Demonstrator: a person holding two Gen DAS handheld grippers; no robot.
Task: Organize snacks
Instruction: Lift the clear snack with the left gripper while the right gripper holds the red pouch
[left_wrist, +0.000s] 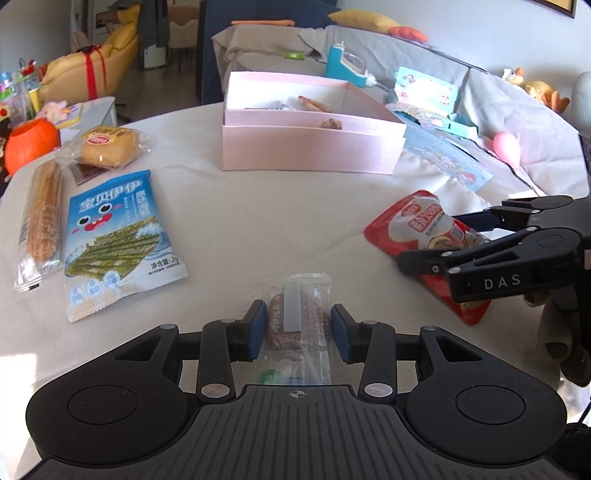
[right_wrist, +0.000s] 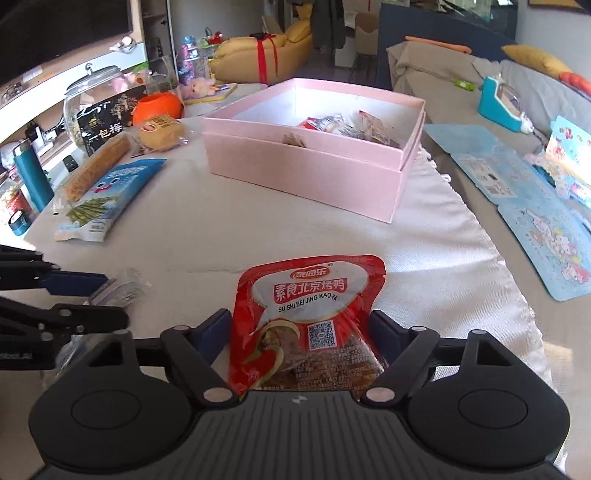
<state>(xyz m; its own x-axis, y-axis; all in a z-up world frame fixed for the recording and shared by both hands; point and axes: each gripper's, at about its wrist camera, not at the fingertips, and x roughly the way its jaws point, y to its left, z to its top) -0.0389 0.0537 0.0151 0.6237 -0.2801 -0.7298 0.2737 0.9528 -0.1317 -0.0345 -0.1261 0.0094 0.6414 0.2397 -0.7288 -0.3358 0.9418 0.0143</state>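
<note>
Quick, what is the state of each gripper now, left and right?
Left gripper: shut on the clear-wrapped snack.
Right gripper: shut on the red packet.

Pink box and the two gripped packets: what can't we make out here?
- Pink box contents: left wrist view, the near wall hides most; right wrist view, too small to identify.
- Clear-wrapped snack: its near end is hidden by the left gripper body.
- Red pouch: its bottom is hidden under the right gripper body.
</note>
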